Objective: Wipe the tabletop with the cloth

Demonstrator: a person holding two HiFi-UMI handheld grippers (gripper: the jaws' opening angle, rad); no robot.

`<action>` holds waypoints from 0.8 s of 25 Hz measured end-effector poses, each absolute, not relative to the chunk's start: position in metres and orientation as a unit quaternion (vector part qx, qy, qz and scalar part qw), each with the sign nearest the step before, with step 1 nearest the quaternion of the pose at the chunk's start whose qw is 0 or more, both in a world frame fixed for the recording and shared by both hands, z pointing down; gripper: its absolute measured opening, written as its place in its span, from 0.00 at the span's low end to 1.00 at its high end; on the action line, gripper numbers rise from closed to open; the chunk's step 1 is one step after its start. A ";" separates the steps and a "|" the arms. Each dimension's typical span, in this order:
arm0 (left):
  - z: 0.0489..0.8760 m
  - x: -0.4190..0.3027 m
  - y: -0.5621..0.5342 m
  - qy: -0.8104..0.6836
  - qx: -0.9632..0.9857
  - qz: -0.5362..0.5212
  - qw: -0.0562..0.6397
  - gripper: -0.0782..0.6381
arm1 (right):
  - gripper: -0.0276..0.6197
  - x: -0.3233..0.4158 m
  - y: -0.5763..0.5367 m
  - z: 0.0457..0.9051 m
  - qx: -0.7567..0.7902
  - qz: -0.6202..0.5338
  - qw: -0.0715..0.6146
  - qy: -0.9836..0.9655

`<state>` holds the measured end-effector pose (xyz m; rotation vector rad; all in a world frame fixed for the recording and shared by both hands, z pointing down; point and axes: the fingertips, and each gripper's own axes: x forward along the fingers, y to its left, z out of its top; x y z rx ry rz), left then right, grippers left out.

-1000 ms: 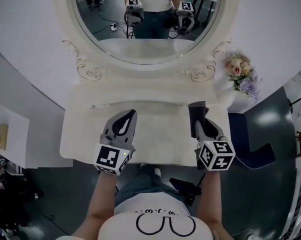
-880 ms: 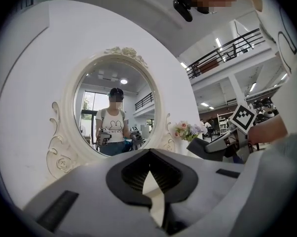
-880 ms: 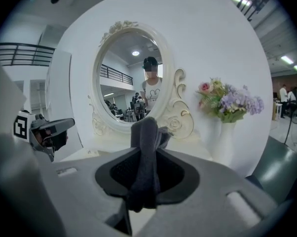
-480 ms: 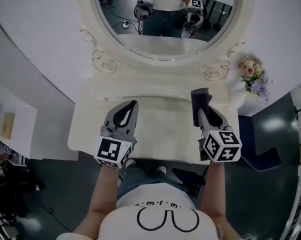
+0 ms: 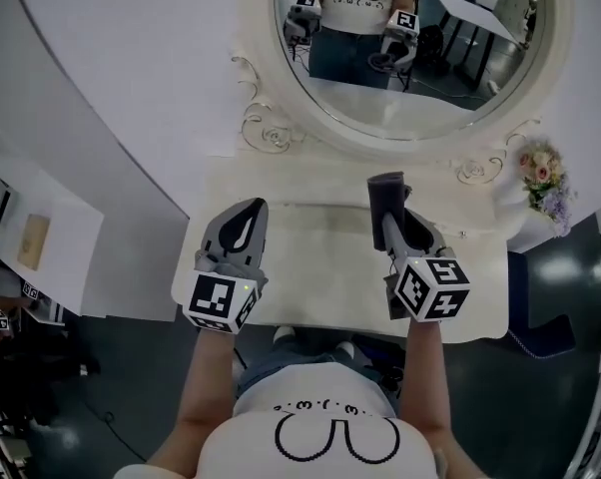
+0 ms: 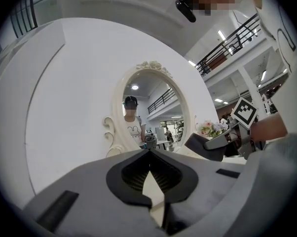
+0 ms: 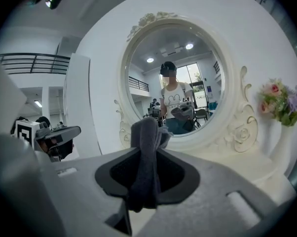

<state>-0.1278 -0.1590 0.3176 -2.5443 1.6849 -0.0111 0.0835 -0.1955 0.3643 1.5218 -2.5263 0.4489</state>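
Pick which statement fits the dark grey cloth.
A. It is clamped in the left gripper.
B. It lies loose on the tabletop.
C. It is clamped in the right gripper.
C: the right gripper view shows the dark grey cloth pinched between the jaws of the right gripper, while the left gripper holds nothing.

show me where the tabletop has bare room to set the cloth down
The widest bare patch of the tabletop lies between the left gripper and the right gripper, which grips the cloth. Another runs from the right gripper toward the flower vase. Only that far right corner by the vase is crowded.
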 end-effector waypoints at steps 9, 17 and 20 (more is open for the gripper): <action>0.335 -0.209 -0.163 0.557 -0.829 -0.017 0.033 0.11 | 0.19 -0.034 -0.218 0.382 0.476 0.182 0.088 -0.856; 0.358 -0.276 -0.172 0.569 -0.822 -0.019 0.014 0.11 | 0.19 -0.136 -0.248 0.408 0.450 0.233 0.080 -0.859; 0.365 -0.291 -0.175 0.570 -0.821 -0.018 0.005 0.11 | 0.19 -0.169 -0.262 0.417 0.445 0.230 0.103 -0.859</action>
